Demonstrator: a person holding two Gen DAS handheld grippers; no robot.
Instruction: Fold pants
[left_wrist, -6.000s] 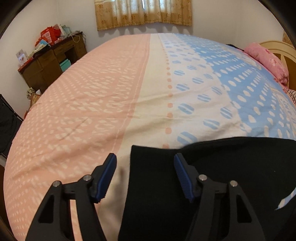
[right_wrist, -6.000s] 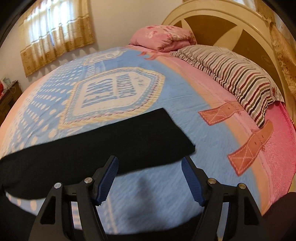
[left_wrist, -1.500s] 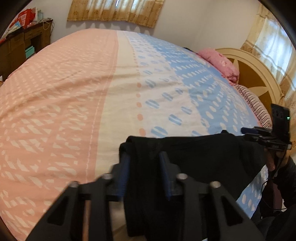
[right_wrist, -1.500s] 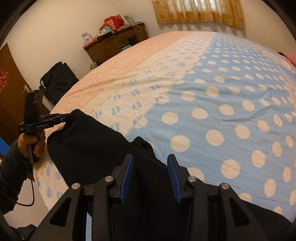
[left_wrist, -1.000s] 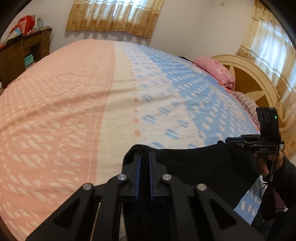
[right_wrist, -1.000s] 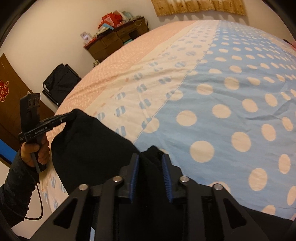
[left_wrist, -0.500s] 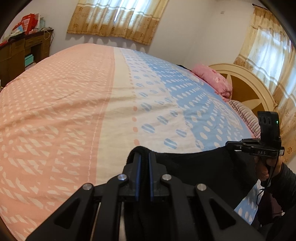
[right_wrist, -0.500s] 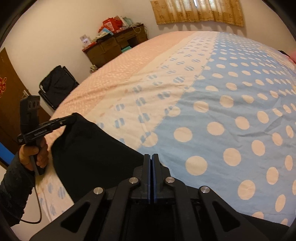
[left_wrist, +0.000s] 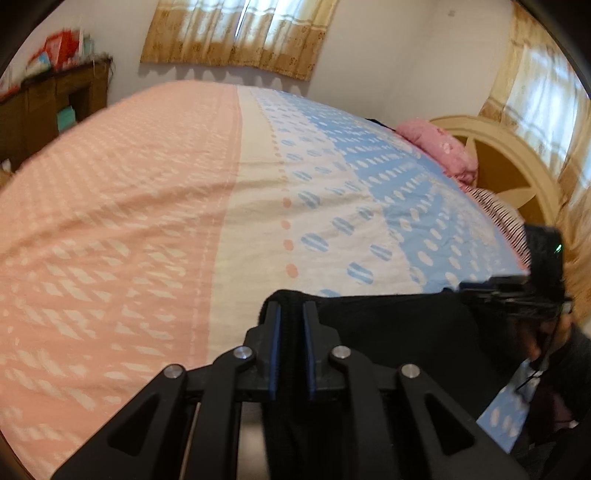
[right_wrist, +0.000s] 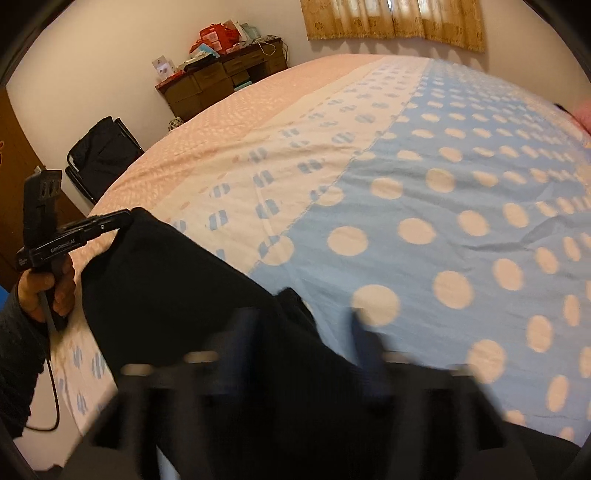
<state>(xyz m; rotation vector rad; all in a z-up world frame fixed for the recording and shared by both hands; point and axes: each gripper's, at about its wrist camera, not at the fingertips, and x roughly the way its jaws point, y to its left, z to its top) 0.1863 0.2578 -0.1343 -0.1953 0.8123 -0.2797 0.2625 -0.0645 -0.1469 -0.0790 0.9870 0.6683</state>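
A wide bed (left_wrist: 155, 206) fills both views, covered by a printed cotton quilt with a pale pink band of white dashes on the left, a cream strip of striped blue dots in the middle and a light blue field of cream polka dots (right_wrist: 443, 236) on the right. The black fabric pants (left_wrist: 388, 325) lie along the near edge of the bed, stretched sideways between the two tools.

The left tool (left_wrist: 291, 343) is clenched on the pants: its blue pads (left_wrist: 274, 350) stand close together with a bunched black fold pinched between them at the cloth's left end. From the right wrist view the same tool (right_wrist: 122, 219) shows at the far left, a hand (right_wrist: 46, 291) around its handle, its tip at the corner of the pants (right_wrist: 177, 288).

The right tool (right_wrist: 301, 354) is badly blurred; its fingers appear spread apart with black cloth lying between them, so it looks released. In the left view it (left_wrist: 469, 286) sits at the right end of the pants, and I cannot tell contact there.

Around the room: a dark wooden table (right_wrist: 221, 79) piled with red boxes against the far white wall, golden patterned curtains (left_wrist: 236, 37) over the window, a black folding chair (right_wrist: 105, 155) by the left wall, a pink pillow (left_wrist: 436, 151) and a striped pillow (left_wrist: 506, 221) beside the cream curved headboard (left_wrist: 509, 162).
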